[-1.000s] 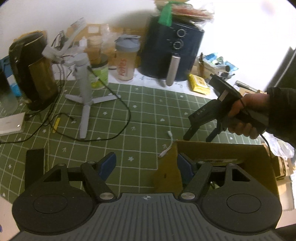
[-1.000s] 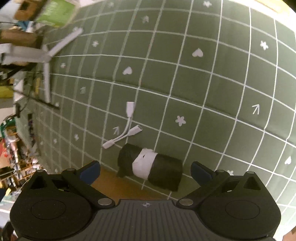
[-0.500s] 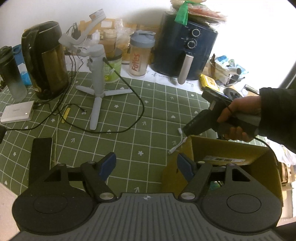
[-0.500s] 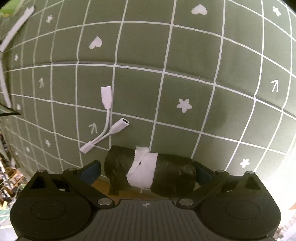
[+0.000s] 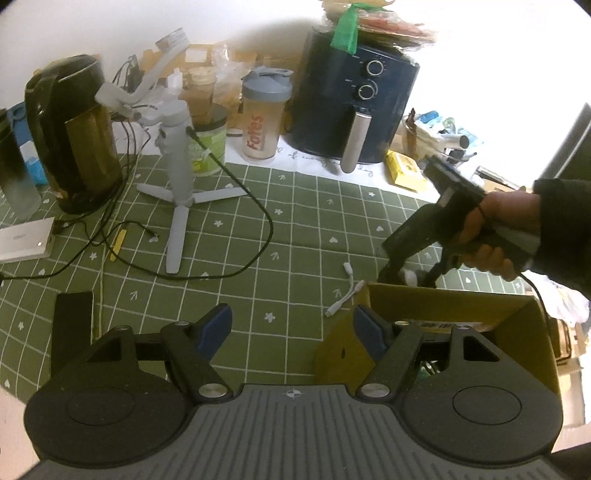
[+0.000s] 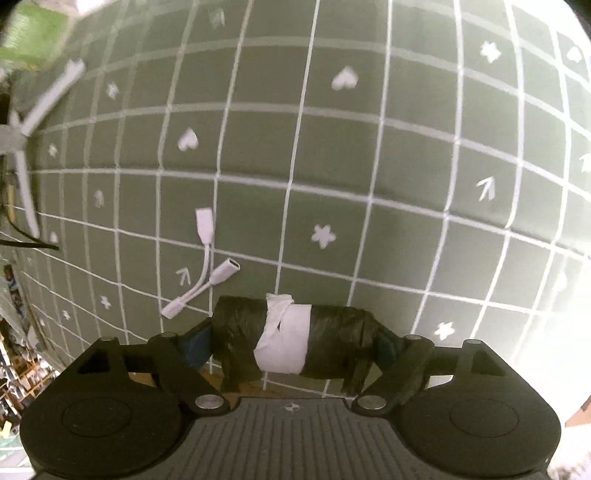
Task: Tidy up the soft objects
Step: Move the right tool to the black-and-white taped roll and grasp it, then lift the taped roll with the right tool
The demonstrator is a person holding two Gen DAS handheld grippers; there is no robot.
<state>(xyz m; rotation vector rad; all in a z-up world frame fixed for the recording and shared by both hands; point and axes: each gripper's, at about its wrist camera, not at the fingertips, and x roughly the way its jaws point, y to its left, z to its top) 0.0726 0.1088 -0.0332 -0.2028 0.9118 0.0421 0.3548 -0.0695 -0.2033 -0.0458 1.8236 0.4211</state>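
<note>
Both views show strong fisheye bending; grid lines on the green mat (image 6: pixel 369 155) curve toward the edges. Left-wrist view: wall (image 5: pixel 240 33) overexposed, glare upper right. Right-wrist view: upper-left corner blurred, right edge washed out.

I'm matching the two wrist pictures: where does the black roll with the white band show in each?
Left wrist view: black roll barely peeks out at right of centre, above the cardboard box rim, between the right claw's closing fingers.
Right wrist view: black roll lies low centre, spanning the claw.
Shared landmark: white splitter cable.
</note>
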